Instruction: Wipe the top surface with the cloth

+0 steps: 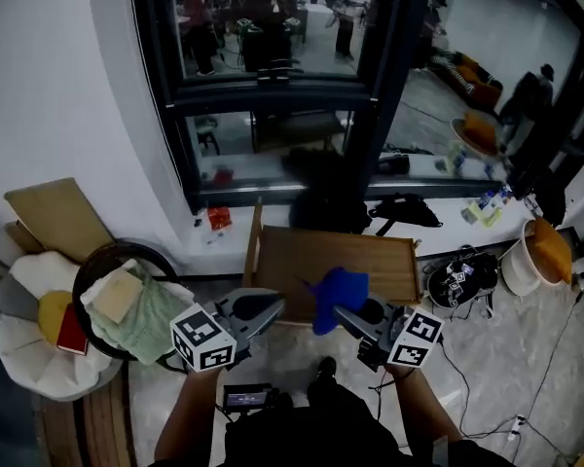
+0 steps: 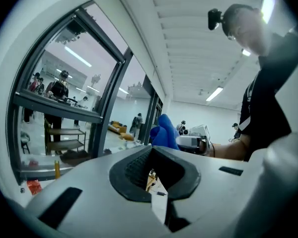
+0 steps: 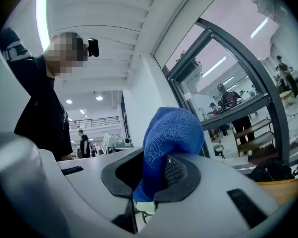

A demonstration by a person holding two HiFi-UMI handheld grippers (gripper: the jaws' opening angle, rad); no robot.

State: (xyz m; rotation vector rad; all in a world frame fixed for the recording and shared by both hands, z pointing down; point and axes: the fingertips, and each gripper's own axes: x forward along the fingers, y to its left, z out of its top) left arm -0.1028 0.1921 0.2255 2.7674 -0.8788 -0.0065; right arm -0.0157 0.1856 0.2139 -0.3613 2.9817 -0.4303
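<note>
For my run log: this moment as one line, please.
left gripper: shut, empty | right gripper: shut on blue cloth | blue cloth: held over wooden table | wiping: not begun

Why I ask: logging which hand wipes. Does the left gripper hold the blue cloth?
No, the right gripper clamps the blue cloth; the left gripper holds nothing.

**Three cameras, one shared patch**

Your head camera looks steeply down on the wooden table (image 1: 331, 261) from above its near edge. The cameras on your left gripper (image 1: 273, 306) and right gripper (image 1: 346, 312) sit close behind their jaws, above that edge, tilted up and inward. All three share the blue cloth (image 3: 171, 133) and the window frame (image 1: 273, 90) beyond the table.
</note>
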